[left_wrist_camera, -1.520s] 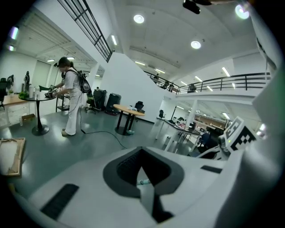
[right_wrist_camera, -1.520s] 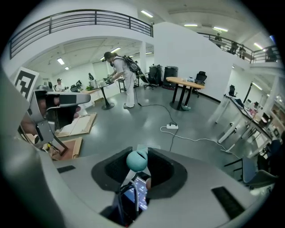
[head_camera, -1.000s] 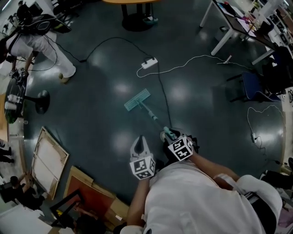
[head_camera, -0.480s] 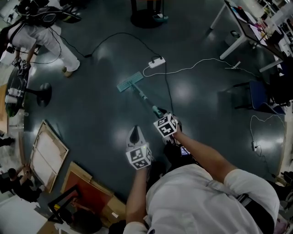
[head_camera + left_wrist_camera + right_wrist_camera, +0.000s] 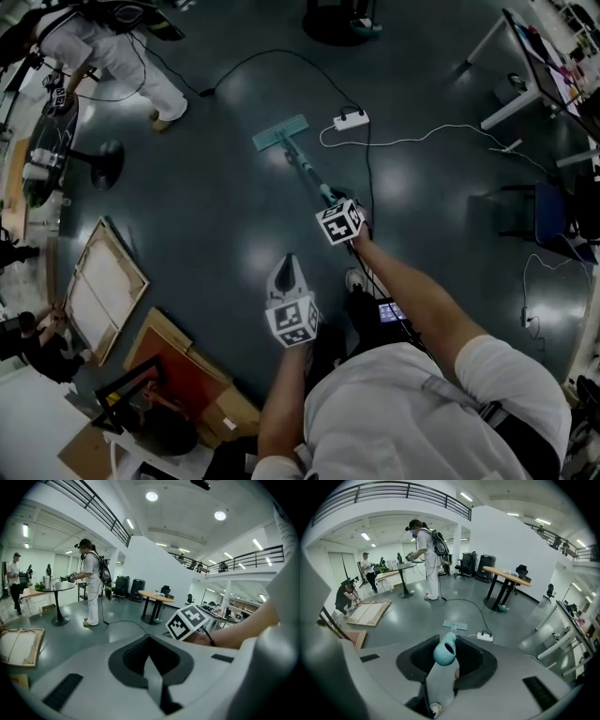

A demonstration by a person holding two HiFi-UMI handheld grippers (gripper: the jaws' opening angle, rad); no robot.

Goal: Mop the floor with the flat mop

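Note:
The flat mop lies with its teal head [image 5: 279, 134] flat on the dark floor, and its handle [image 5: 306, 169] slants back to my right gripper [image 5: 330, 201], which is shut on the handle's top end. In the right gripper view the teal handle end [image 5: 445, 650] stands between the jaws of my right gripper [image 5: 444, 660], with the mop head [image 5: 455, 626] far ahead. My left gripper [image 5: 286, 267] hangs shut and holds nothing, nearer my body. In the left gripper view, my left gripper [image 5: 151, 667] points past the right gripper's marker cube [image 5: 187, 622].
A white power strip [image 5: 350, 119] and its cables [image 5: 424, 139] lie just right of the mop head. A person [image 5: 122, 47] stands at the far left by a round table base [image 5: 108, 152]. Framed canvases [image 5: 103, 286] lie at the left; desks [image 5: 534, 75] stand at the right.
My right arm has stretched out and pushed the mop head forward across the floor, up beside the power strip. The left gripper has stayed shut near my body.

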